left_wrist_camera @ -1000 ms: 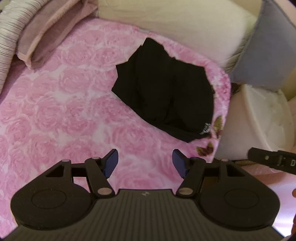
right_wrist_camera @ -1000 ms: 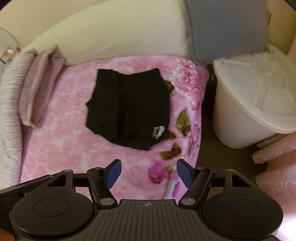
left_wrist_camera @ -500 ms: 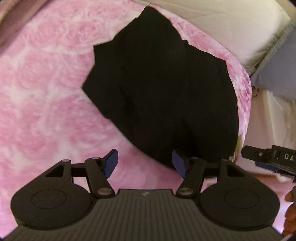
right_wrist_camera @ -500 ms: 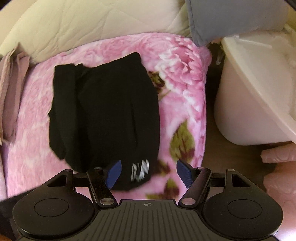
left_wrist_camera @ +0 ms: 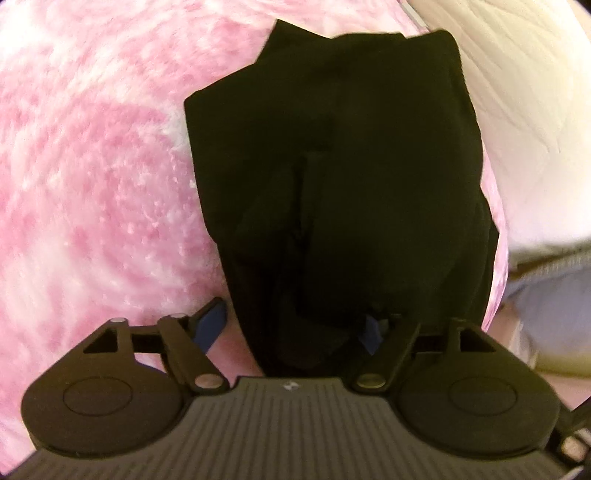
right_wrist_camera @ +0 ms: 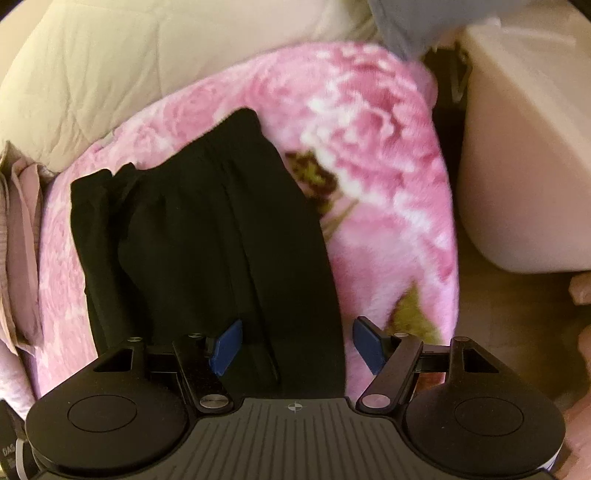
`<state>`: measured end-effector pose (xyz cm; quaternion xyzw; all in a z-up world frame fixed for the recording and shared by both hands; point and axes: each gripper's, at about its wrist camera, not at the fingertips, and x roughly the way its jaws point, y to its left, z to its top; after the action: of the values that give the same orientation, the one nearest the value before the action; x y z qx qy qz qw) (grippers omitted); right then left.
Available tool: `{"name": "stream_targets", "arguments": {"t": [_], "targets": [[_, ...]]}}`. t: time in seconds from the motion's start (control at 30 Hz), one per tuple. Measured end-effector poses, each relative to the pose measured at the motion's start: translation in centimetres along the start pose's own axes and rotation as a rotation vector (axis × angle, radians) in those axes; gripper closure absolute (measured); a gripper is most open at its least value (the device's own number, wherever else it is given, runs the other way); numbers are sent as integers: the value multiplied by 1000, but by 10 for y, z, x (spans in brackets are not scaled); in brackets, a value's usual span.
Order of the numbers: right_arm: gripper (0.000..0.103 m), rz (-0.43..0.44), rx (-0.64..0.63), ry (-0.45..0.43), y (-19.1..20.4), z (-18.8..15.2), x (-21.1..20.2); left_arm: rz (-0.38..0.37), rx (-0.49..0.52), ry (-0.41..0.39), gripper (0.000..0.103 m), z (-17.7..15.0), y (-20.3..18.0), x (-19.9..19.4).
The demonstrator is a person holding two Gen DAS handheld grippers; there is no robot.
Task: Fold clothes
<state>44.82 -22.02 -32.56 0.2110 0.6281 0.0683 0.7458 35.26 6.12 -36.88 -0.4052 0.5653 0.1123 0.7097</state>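
In the left wrist view, the left tool stands with its jaws spread wide over the near edge of the black garment. Its left blue pad sits just off the garment's left edge, above the pink rose-patterned blanket; the right blue pad lies against dark folds of the garment, partly hidden by them. Nothing is pinched between the pads. The garment lies folded in a rough block on the blanket, with layered creases running away from the tool. Right of the garment a narrow strip of blanket shows, then a cream quilt, and lower right of the garment a grey-blue cushion.

In the right wrist view, the right tool is also spread wide, gripping nothing. Its left blue pad is over the black garment, while its right blue pad is just past the garment's right edge, over the blanket. The garment's right edge runs between the two pads. Behind the garment lies the cream quilt; left of the garment is a stack of folded mauve cloth. Well right of the garment, beyond the blanket's edge, stands a white plastic bin, with the grey-blue cushion above it.
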Motion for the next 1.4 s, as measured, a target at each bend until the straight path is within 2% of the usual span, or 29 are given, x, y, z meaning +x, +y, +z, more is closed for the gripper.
{"name": "stream_targets", "arguments": {"t": [0.03, 0.1, 0.13, 0.2, 0.27, 0.47, 0.57, 0.67, 0.87, 0.97, 1.13, 1.27, 1.3, 1.33, 1.37, 1.4], "targets": [[33, 9, 8, 3, 0, 0, 3, -3, -5, -5, 36, -3, 0, 1], [34, 35, 3, 3, 2, 1, 3, -19, 3, -16, 59, -9, -2, 2], [57, 45, -13, 7, 5, 1, 1, -31, 9, -22, 76, -12, -3, 3], [85, 65, -45, 15, 12, 1, -2, -29, 11, -28, 85, -20, -6, 5], [89, 85, -77, 22, 19, 2, -6, -31, -3, -44, 90, -30, -5, 6], [91, 188, -143, 22, 42, -2, -43, -109, -44, -222, 92, -47, -6, -58], [91, 278, -208, 29, 68, -14, -73, -151, -73, -337, 93, -47, -3, -110], [91, 369, -273, 46, 97, -31, -101, -187, -110, -453, 94, -61, 10, -166], [91, 580, -404, 121, 163, -95, -152, -194, -205, -668, 94, -106, 83, -294], [91, 693, -471, 156, 202, -140, -178, -176, -226, -800, 94, -138, 122, -364], [91, 912, -597, 196, 268, -233, -231, -125, -223, -1032, 94, -202, 177, -490], [91, 1063, -722, 140, 309, -313, -287, -36, -150, -1194, 93, -259, 202, -586], [91, 1089, -753, 126, 317, -334, -300, 9, -140, -1206, 93, -271, 209, -602], [90, 1099, -781, 126, 324, -353, -310, 92, -150, -1162, 91, -280, 218, -604], [89, 1065, -813, 156, 329, -373, -313, 175, -159, -1117, 82, -288, 227, -606], [87, 997, -862, 194, 333, -394, -312, 257, -168, -1071, 77, -297, 236, -608]]}}
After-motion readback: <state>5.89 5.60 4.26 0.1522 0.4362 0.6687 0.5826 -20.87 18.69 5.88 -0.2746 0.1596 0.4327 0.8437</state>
